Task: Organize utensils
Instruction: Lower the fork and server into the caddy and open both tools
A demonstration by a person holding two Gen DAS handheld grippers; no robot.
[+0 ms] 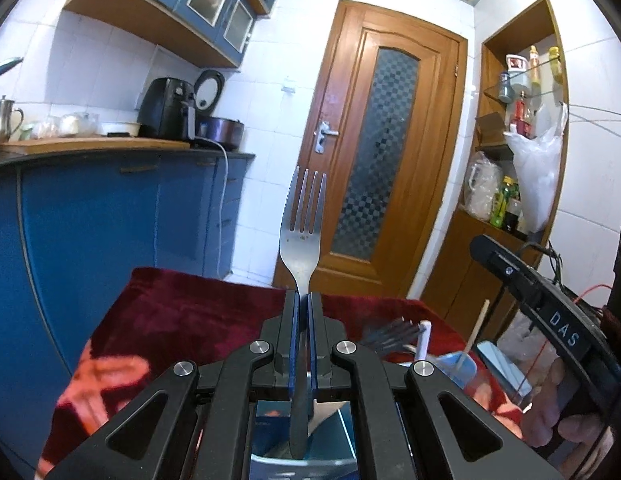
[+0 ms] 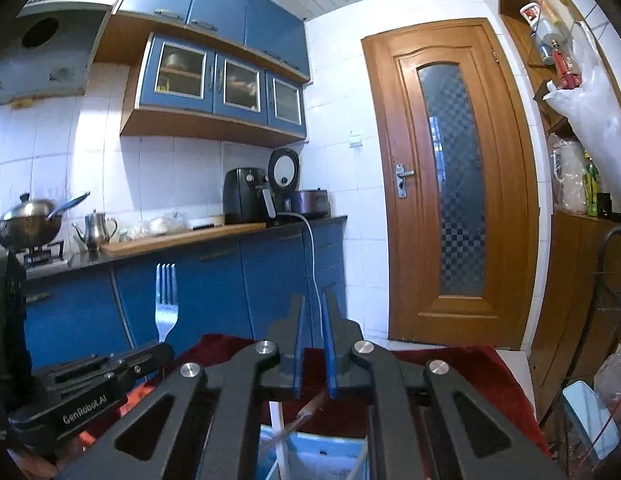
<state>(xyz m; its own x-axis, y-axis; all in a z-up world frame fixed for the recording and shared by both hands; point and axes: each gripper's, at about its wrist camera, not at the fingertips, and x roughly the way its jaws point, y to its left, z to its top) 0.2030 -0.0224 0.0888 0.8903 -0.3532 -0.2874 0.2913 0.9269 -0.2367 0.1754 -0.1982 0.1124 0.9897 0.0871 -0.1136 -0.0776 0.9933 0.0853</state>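
both tools are closing: left tool gripping fork, handle end hidden; right tool nearly closed, empty.

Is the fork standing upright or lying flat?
Upright. The fork points its tines up, its handle clamped between the left gripper's fingers.

White tiled walls enclosed a kitchen; blue cabinets stood at nine o'clock, a wooden door at one, open shelves at three.
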